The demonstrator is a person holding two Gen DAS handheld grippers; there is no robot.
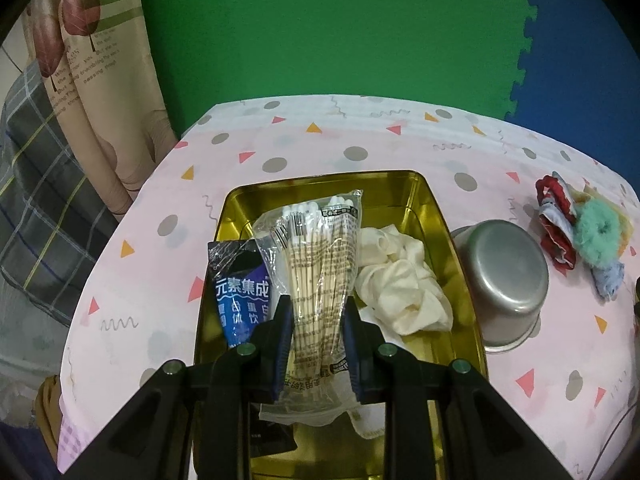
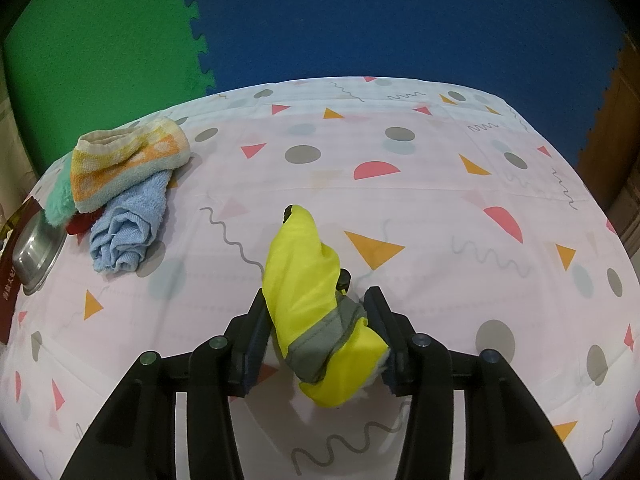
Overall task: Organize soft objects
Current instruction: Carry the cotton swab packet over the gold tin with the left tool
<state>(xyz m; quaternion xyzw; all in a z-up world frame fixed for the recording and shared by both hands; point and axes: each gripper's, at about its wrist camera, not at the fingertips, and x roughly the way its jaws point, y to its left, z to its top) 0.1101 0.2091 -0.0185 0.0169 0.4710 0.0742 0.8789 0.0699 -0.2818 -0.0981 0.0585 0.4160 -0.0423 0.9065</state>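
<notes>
My left gripper point(image 1: 316, 332) pinches the cotton swab packet point(image 1: 316, 264) at lower centre of its view, over the gold tin point(image 1: 436, 208). My right gripper point(image 2: 320, 324), jaws partly apart, brackets the yellow pouch point(image 2: 316, 292) at lower centre; pad contact unclear.

Both wrist cams looked steeply down past their own fingers, close to the table point(image 2: 400, 184). Shared: steel bowl point(image 1: 508, 276), towel pile point(image 2: 128, 184), green-blue foam wall point(image 1: 360, 40).

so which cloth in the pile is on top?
The orange-and-yellow checked towel. It lies draped over the rolled blue towel, with the teal fuzzy piece beside it at the left.
</notes>
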